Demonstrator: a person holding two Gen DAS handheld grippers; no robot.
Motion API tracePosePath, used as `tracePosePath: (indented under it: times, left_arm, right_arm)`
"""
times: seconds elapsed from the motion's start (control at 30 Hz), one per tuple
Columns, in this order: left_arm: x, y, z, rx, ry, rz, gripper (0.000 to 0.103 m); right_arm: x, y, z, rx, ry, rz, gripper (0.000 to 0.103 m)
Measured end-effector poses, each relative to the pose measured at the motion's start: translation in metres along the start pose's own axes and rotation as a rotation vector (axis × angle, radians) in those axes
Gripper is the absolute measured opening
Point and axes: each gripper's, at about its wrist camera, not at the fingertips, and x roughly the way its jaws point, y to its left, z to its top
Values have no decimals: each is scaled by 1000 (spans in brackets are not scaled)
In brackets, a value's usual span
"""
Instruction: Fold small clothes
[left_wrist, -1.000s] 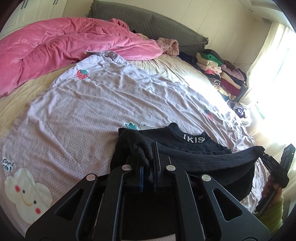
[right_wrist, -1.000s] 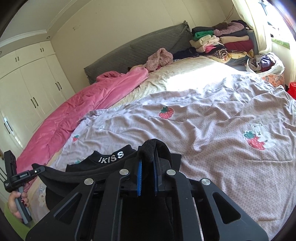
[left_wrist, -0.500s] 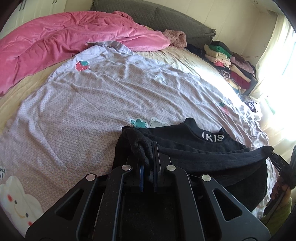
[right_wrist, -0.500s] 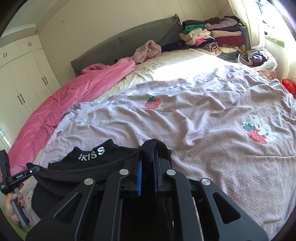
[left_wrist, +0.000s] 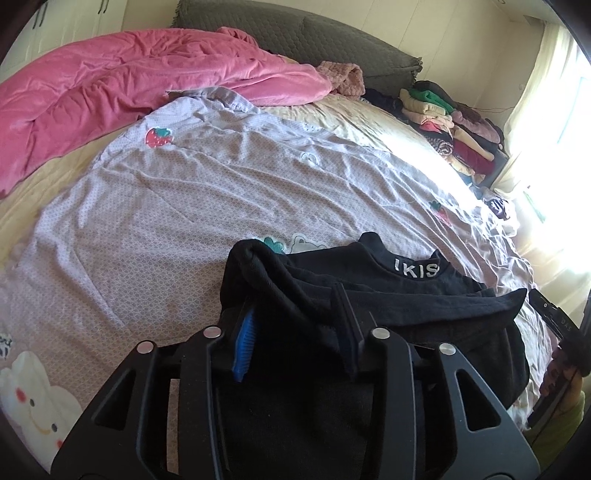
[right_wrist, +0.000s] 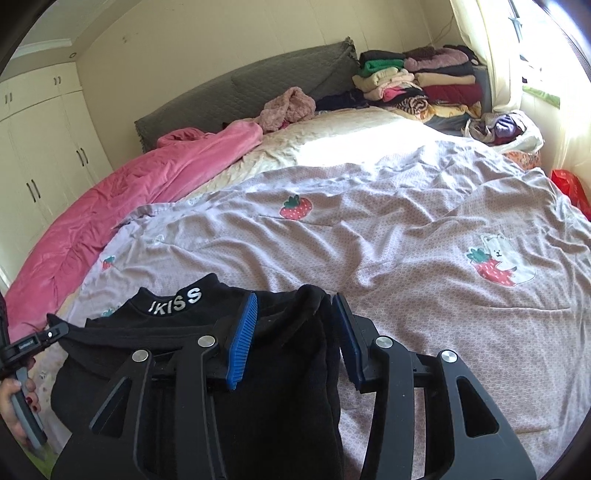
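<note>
The black top (right_wrist: 280, 373) is matt, slightly fuzzy knit cloth, its collar bearing smooth white printed letters. It lies on a lilac bedspread (left_wrist: 177, 229) of thin, finely patterned, creased cotton-like cloth with flat printed strawberries and bears. Along the far edge of the bed lies a pink quilt (left_wrist: 122, 88), plush with a soft velvety sheen, beside a nubbly pink knit garment (right_wrist: 288, 107). The grey headboard cover (right_wrist: 266, 81) is quilted matt fabric. Each gripper frame is matt black plastic with bright round metal rivets (left_wrist: 380, 333); the pads (right_wrist: 242, 341) are ribbed blue rubber.
</note>
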Motion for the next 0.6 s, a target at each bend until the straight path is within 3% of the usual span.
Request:
tracePosePath:
  times: [0.17, 0.3, 0.6]
  left_arm:
    - [-19, -5, -2, 15, -44, -8, 37]
    - [-34, -8, -11, 37, -69, -16, 37]
    - [-10, -37, -46, 182, 65, -11, 37]
  right_arm:
    - [-18, 17, -10, -99, -20, 8, 42]
    - [-22, 39, -28, -218, 21, 34, 42]
    - [12, 77, -60, -411, 172, 26, 42]
